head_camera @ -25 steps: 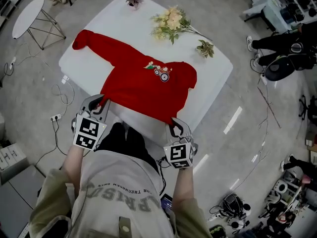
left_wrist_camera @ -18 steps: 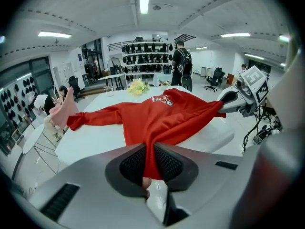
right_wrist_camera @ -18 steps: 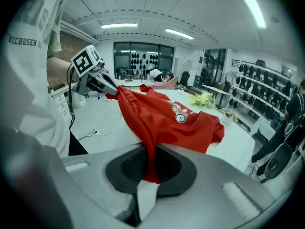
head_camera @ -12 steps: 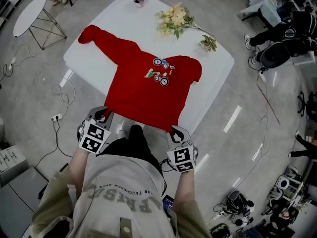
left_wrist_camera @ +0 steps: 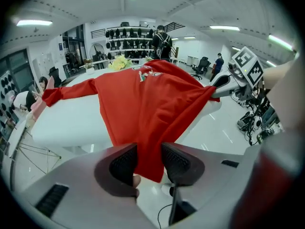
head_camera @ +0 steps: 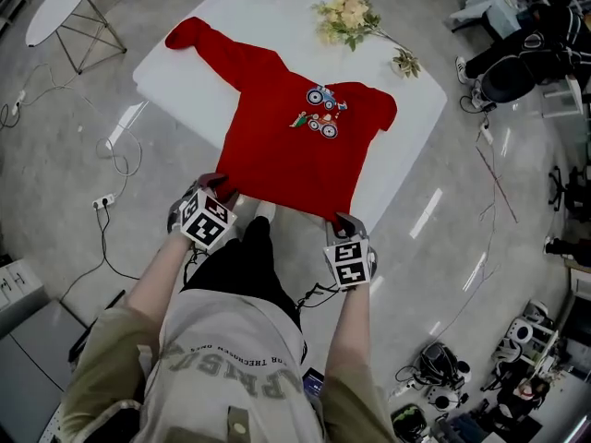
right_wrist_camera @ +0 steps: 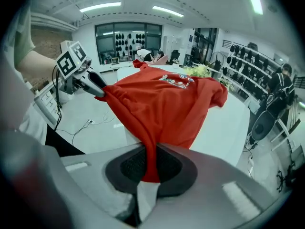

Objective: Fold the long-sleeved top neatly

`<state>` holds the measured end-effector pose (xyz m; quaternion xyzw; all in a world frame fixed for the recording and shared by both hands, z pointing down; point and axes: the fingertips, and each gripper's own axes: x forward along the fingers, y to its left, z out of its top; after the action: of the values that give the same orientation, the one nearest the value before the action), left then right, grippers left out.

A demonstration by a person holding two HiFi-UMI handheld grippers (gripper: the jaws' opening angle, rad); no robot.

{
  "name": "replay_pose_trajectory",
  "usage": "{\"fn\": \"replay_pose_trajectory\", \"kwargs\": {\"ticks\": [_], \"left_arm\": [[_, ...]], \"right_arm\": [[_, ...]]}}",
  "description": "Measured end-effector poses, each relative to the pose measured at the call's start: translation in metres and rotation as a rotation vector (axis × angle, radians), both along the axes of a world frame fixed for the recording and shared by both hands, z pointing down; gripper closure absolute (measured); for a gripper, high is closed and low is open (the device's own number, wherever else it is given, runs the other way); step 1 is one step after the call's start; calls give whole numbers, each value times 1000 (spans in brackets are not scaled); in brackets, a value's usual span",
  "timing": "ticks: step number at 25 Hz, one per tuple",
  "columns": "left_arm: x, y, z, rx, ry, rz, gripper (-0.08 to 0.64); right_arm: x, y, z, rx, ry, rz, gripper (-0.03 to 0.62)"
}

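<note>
A white table point(head_camera: 185, 72) is set on a glossy grey floor in a large workshop, with cables and equipment scattered round it. In the head view, the red long-sleeved top point(head_camera: 295, 146) is spread print side up across the middle of the table. One sleeve is stretched to the upper left and the other is tucked in at the right. A bouquet point(head_camera: 349, 17) is placed at the far edge, well apart from the cloth. The hem is drawn over the near edge, its left corner met by the left gripper point(head_camera: 214, 187) and its right corner by the right gripper point(head_camera: 340, 220). By this the body is probably being pulled flat and square, ready for a fold.

In the left gripper view, the hem corner is seen hanging between the jaws at lower centre. The jaws stand apart and are opening, so the cloth is flanked rather than pinched, and that corner is judged to be in the course of release. The right gripper is seen at upper right, with the hem stretched across to it.

In the right gripper view, the jaws are closed tight on a bunched fold of hem at lower centre, with a red tail showing below the pads. This grip is judged to serve to hold the edge taut. The left gripper is seen at upper left.
</note>
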<state>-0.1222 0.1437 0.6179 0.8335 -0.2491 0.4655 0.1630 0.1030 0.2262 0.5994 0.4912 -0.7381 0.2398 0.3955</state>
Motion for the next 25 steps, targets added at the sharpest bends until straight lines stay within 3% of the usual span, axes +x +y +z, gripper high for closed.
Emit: {"fn": "replay_pose_trajectory", "kwargs": {"ticks": [2, 3, 5, 7, 11, 15, 25], "left_arm": [[-3, 5, 5, -25, -12, 23, 336], [-4, 7, 3, -32, -7, 30, 294], [-6, 7, -7, -25, 19, 30, 255], [-5, 0, -25, 9, 52, 23, 253], [5, -38, -72, 111, 118, 14, 253], [29, -93, -103, 193, 144, 31, 253], [94, -212, -100, 239, 7, 113, 253]], "right_arm": [[-1, 1, 4, -12, 5, -9, 542], [-1, 3, 4, -27, -5, -16, 494], [-2, 8, -1, -52, -48, -26, 326], [-2, 9, -17, -33, -104, -17, 270], [12, -16, -70, 100, -186, 22, 259], [45, -75, -102, 212, -179, 34, 259], [96, -232, -88, 210, -84, -47, 259]]}}
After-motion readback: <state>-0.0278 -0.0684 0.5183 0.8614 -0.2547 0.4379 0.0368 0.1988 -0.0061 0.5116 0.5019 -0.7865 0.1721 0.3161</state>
